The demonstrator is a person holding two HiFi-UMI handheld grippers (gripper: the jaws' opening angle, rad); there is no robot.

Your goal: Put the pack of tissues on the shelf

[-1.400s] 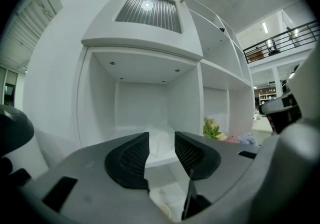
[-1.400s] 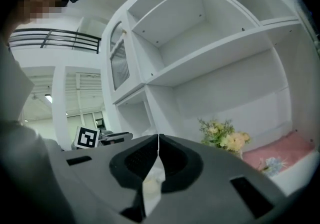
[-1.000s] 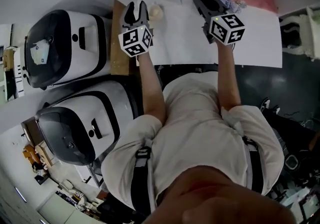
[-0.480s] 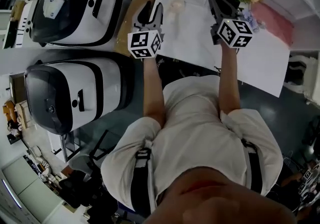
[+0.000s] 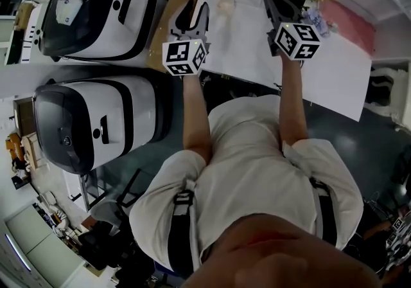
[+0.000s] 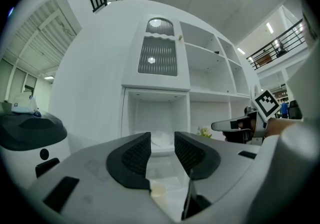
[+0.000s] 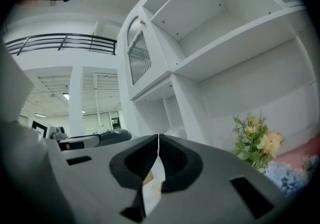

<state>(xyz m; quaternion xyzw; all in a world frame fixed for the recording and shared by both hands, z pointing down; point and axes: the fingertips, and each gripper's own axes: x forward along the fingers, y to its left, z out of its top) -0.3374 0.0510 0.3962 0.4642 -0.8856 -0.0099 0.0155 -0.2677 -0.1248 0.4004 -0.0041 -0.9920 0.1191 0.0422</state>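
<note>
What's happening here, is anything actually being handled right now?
A person stands at a white table facing a white shelf, with a claw in each hand. Neither holds anything: the left claw is open and empty, and the right claw is shut on nothing. Both are held out over the table. A white bundle lies in the low shelf compartment ahead of the left claw. It may be the tissues, but it is too small to tell.

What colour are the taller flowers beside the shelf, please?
Pale yellow flowers, green leaves; right gripper view shows them best.
</note>
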